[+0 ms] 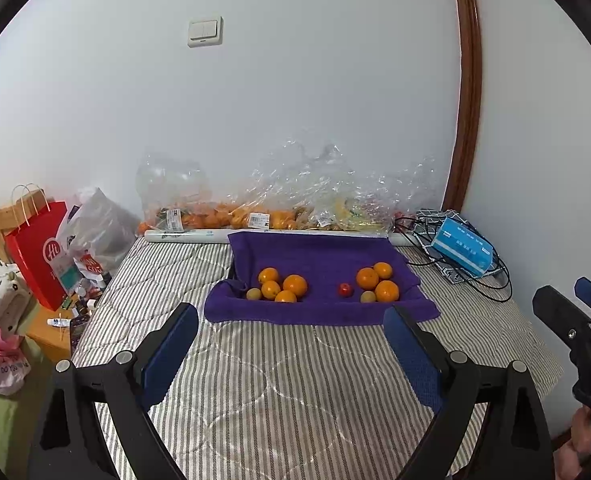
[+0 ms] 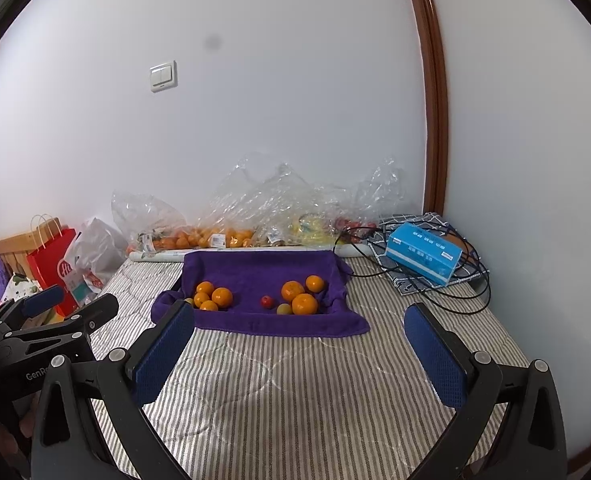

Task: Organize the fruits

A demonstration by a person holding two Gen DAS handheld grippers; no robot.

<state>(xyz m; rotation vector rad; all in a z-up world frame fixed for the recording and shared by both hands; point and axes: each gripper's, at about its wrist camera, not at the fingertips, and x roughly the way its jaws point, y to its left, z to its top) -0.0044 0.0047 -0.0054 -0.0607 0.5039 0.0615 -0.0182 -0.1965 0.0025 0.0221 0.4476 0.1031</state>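
Both claws open above the striped bed.
Left claw point(image 1: 291, 344) and right claw point(image 2: 299, 340) hold nothing; oranges point(image 1: 283, 286) lie on purple towel point(image 1: 319, 252), plastic bags point(image 1: 295, 196) behind.

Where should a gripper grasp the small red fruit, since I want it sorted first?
Grip the small red round fruit across its middle, coming from above. It sits alone on the purple towel, open cloth to its left; the orange fruits lie close on its right, so keep the fingers front-to-back.

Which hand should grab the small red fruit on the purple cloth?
Probably right. The red fruit lies toward the right-hand orange cluster, and the right gripper is open, with the fruit between its fingers' lines. The left gripper, also open, sits further left.
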